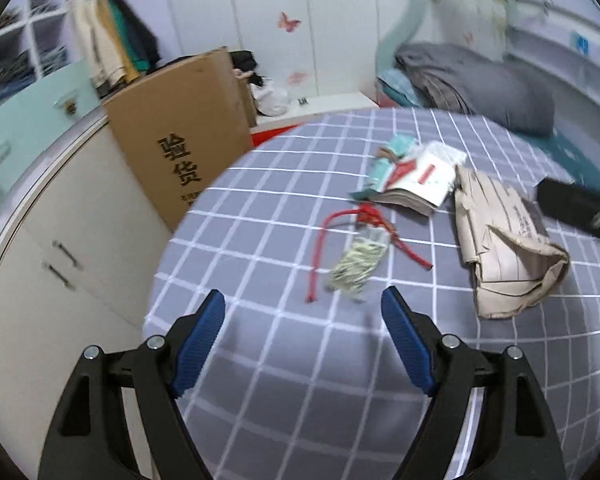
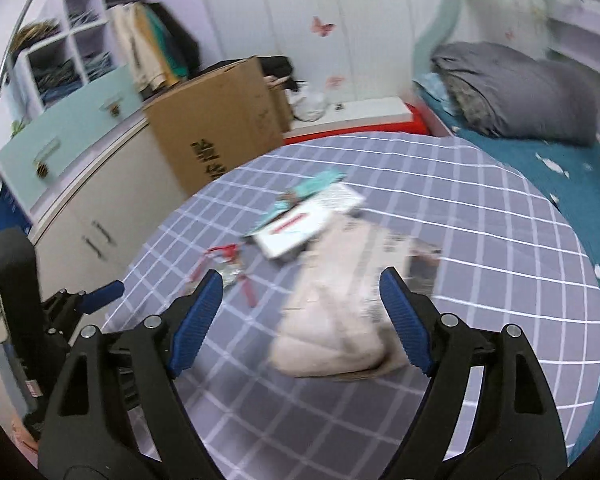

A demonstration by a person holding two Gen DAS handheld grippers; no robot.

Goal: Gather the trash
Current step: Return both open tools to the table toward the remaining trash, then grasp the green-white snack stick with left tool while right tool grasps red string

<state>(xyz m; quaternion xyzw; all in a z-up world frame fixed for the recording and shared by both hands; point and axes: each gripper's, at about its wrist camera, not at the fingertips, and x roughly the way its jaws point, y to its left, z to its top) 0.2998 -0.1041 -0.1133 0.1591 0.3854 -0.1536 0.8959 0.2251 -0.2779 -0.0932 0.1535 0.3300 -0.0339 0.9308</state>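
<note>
Item: trash on the checked bed cover [image 1: 260, 208] at frame centre, crumpled paper bag [image 1: 508, 252], booklet [image 1: 416, 184], red-corded packet [image 1: 360, 256]; my left tongs [image 1: 302, 316] and right tongs [image 2: 300, 300] both spread, empty; I should lower squarely over one piece.

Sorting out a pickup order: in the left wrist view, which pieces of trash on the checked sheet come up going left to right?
Red cord → clear wrapper → white and red booklet → crumpled paper bag.
</note>
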